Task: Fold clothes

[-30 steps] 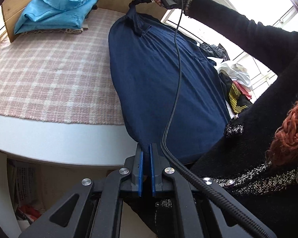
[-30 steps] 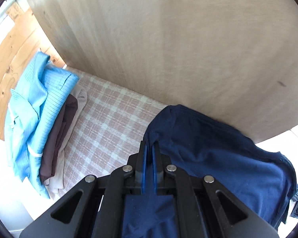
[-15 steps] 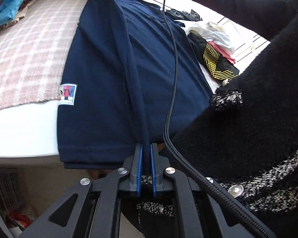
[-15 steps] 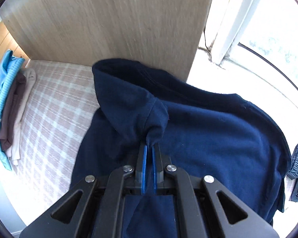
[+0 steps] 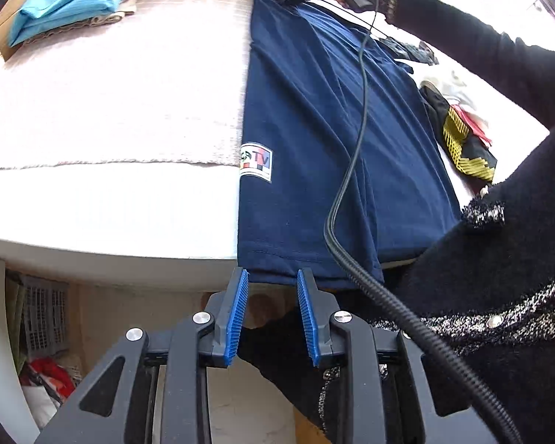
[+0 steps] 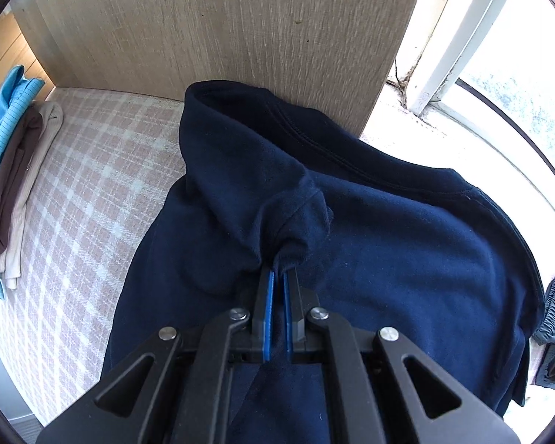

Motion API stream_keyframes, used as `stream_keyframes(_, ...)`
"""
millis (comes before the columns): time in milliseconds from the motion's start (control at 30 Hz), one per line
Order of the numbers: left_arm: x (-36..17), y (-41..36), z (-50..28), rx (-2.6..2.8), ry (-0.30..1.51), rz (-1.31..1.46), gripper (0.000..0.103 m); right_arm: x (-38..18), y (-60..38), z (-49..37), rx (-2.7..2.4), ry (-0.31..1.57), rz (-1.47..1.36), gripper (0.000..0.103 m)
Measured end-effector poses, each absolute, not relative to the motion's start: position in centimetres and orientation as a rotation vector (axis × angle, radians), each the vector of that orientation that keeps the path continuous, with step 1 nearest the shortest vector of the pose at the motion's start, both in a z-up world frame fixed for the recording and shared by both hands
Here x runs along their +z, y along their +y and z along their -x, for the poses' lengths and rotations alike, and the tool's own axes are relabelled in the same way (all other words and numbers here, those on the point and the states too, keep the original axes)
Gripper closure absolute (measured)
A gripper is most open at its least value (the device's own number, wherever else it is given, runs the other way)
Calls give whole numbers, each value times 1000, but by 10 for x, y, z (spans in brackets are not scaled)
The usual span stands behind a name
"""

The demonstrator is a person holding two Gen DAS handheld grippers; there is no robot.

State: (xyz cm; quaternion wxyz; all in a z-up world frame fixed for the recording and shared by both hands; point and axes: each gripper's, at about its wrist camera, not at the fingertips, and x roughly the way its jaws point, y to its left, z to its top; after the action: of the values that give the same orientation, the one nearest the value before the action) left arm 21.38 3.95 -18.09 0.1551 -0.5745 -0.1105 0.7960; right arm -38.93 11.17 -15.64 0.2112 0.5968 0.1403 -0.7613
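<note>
Left tongs (image 5: 271, 288) opening, hem of shirt (image 5: 314, 129) now free at bench (image 5: 111, 203) edge. Right tongs (image 6: 278, 288) still clamp shirt shoulder. Shirt laid flat; folding next.

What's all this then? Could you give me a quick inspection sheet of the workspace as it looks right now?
Surface: white table with a checked cloth.
Job's things: navy shirt laid flat, hem at the table's edge.
Clutter: folded stack at the far corner; clothes pile beside the shirt.
Grippers: left gripper opening, pads off the hem; right gripper shut on the shirt's top end.
Cables: black cable across the shirt.
Surroundings: wood panel, window.
</note>
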Motion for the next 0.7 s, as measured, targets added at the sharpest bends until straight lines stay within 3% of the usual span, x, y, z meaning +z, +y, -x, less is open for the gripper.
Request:
stream_keyframes(67, -188, 39, -209, 2253, -266, 1677, 78, -157, 110, 389, -2113, 400, -1657, 98)
stream_keyframes(233, -193, 37, -198, 2221, -357, 1656, 78, -157, 106, 389, -2105, 414, -1656, 98)
stream_keyframes(567, -206, 45, -185, 2175, -282, 1698, 79, -162, 99, 393, -2098, 415, -1660, 98)
stream_keyframes(667, -206, 50, -185, 2155, -246, 1717, 95, -163, 96, 392, -2098, 411, -1660, 98)
stream_keyframes(700, -206, 52, -186, 2158, -213, 1723, 94, -163, 96, 393, -2097, 409, -1660, 98)
